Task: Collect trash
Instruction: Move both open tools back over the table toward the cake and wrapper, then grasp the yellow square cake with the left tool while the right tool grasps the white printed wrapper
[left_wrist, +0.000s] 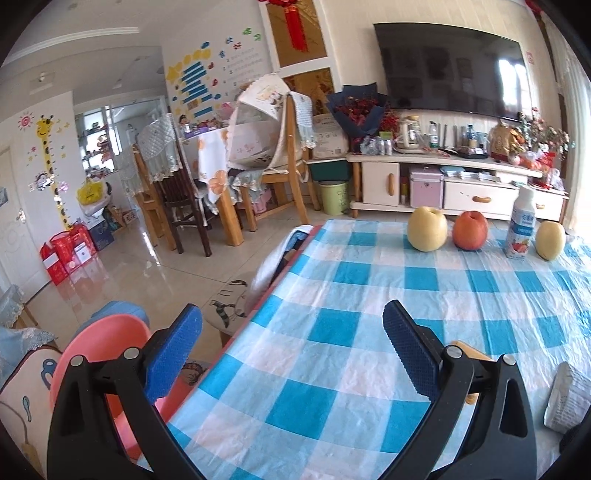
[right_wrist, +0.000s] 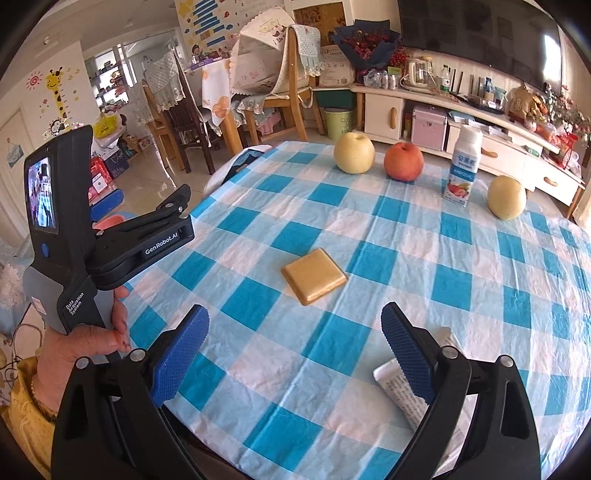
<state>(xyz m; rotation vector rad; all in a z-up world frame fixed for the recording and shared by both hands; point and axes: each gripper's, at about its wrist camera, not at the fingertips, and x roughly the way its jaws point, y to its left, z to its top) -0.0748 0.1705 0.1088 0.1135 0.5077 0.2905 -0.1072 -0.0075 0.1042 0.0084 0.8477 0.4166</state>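
Trash: white wrapper (right_wrist: 402, 387) near table (right_wrist: 258, 443) edge, partly under right gripper (right_wrist: 295, 343); gold packet (right_wrist: 314, 275) mid-table, flat, prob. trash too. Fruit + bottle (right_wrist: 461, 166) lined up at far side, well apart, likely not for collecting. Right gripper fingers wide apart, holding nothing, angled toward packet. Left gripper (left_wrist: 291, 347) over table's left edge, fingers wide apart, empty, touching nothing.
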